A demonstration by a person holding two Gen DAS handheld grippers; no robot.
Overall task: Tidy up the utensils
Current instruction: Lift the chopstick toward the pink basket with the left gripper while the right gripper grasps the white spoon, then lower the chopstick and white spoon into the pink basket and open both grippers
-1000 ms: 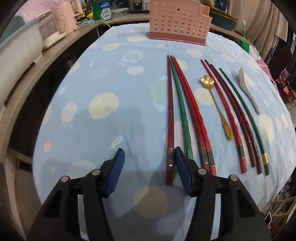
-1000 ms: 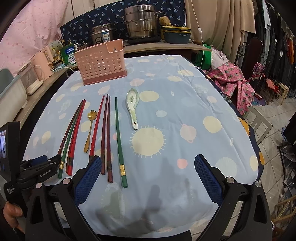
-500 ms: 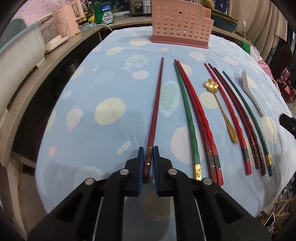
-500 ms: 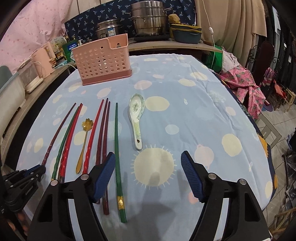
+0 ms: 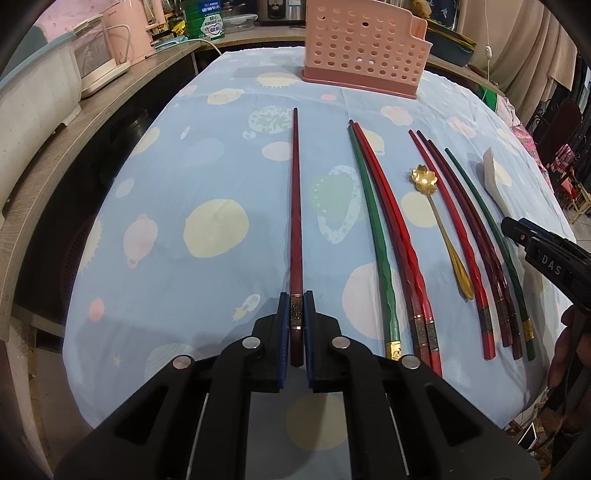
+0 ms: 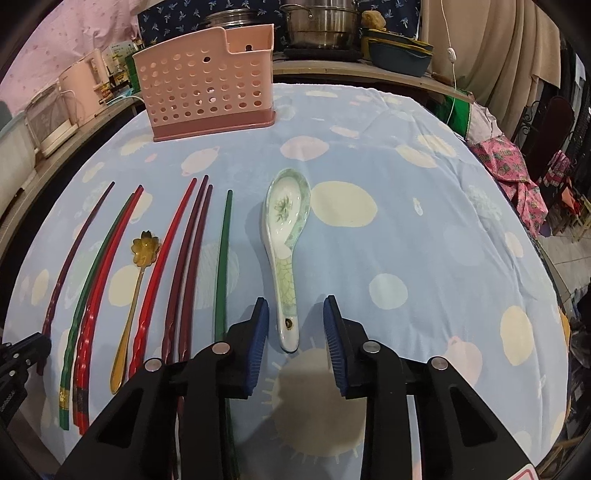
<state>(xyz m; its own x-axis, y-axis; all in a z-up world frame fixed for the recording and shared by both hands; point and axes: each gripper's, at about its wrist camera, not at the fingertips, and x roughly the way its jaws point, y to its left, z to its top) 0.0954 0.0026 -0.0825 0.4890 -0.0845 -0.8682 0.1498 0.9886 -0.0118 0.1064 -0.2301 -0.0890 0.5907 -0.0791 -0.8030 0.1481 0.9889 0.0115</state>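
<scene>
1. L gripper (image 5: 296, 321): blue pads (image 5: 283, 325) pinched on the butt end of a dark red chopstick (image 5: 295, 206), at its metal band. Stick points straight away toward the pink holder (image 5: 364, 48); whether it's lifted off the cloth, can't tell.
2. R gripper (image 6: 295, 332): pads (image 6: 258, 345) spread wide, straddling the handle end of the ceramic spoon (image 6: 286, 236) w/o touching it. Spoon lies flat, bowl up, bowl end toward the holder.
3. Just L of the R gripper's left finger: a green chopstick (image 6: 223, 258), partly hidden under that finger at the near end.
4. Next row leftward in R view: two dark red sticks + one bright red stick (image 6: 166, 258), close together; then gold flower-bowl spoon (image 6: 138, 280); then a green + red bundle (image 6: 98, 280), touching along their length.
5. Held stick sits well apart from that bundle, on the far L of the row.
6. All on a blue spotted tablecloth (image 6: 406, 206). Holder stands upright at the far end of the table, near the L side in R view.
7. Beyond table: steel pots (image 6: 321, 22) on a counter; pink appliance (image 5: 125, 33) on side shelf.
</scene>
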